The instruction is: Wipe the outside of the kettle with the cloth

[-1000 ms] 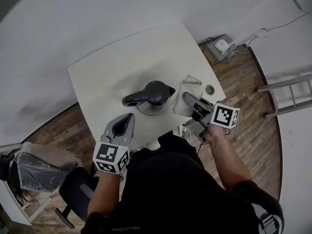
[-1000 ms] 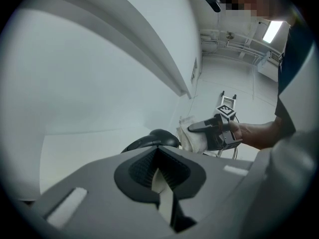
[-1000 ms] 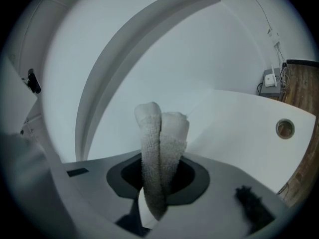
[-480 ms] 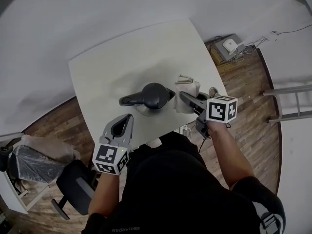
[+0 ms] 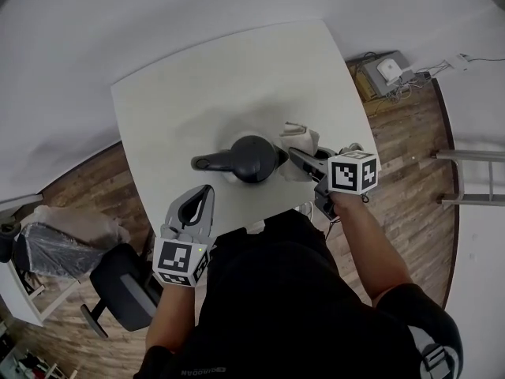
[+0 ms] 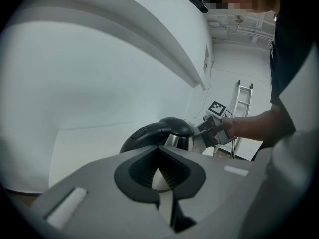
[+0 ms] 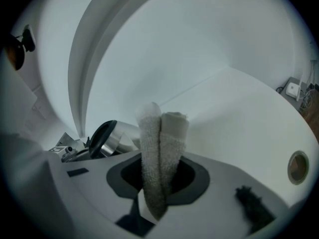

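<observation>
Kettle with a black domed lid and brushed-steel body (image 5: 251, 158) stands on the white square table (image 5: 197, 85) near its 6 o'clock edge, its black handle pointing to 9 o'clock. At its 3 o'clock the right gripper (image 5: 295, 154) is clamped on a folded pale terry cloth (image 5: 303, 139), just beside the kettle. The left gripper (image 5: 207, 192) hovers at 7 o'clock, jaws together, holding nothing.
</observation>
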The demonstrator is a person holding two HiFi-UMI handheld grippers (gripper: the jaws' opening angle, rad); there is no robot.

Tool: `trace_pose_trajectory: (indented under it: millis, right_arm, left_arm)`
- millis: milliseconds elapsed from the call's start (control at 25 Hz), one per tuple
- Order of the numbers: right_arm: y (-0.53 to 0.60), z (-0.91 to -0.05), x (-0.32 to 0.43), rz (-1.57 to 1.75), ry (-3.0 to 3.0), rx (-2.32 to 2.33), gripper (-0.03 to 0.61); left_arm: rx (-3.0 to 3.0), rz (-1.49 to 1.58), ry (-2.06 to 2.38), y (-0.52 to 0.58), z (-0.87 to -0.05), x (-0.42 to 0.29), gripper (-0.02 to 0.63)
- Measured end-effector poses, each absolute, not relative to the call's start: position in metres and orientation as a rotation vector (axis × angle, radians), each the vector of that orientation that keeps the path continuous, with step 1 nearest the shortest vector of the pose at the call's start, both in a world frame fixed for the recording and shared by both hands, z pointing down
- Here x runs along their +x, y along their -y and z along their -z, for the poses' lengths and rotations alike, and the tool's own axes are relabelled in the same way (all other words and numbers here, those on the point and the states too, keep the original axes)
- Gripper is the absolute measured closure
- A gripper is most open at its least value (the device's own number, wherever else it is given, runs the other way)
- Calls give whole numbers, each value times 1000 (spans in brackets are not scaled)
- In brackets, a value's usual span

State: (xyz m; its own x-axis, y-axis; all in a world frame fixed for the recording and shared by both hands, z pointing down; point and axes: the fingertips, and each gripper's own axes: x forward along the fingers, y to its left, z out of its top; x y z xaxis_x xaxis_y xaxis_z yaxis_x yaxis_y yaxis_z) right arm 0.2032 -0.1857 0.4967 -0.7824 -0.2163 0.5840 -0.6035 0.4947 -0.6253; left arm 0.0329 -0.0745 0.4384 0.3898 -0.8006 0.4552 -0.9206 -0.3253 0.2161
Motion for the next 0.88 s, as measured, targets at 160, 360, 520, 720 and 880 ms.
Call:
trace_pose_trajectory:
  millis: [160, 360, 520, 720, 880]
  right_arm:
    - [193, -523, 199, -1196, 2266, 639, 486]
    - [202, -552, 193, -1222, 2221, 569, 488]
    - [212, -576, 194, -1261, 2177, 528, 486]
    - [218, -598, 194, -1281, 2139, 472, 488]
    - [222, -611, 192, -1286, 2120, 423, 488]
  left_arm:
    - [2169, -372, 1516, 79, -445, 28, 606]
    - [2059, -355, 1594, 80, -454, 17, 606]
    - [2002, -395, 1644, 86, -468, 15, 606]
    - [1923, -377, 1736, 84, -470, 5, 606]
    - [1835, -370, 1799, 81, -472, -3, 606]
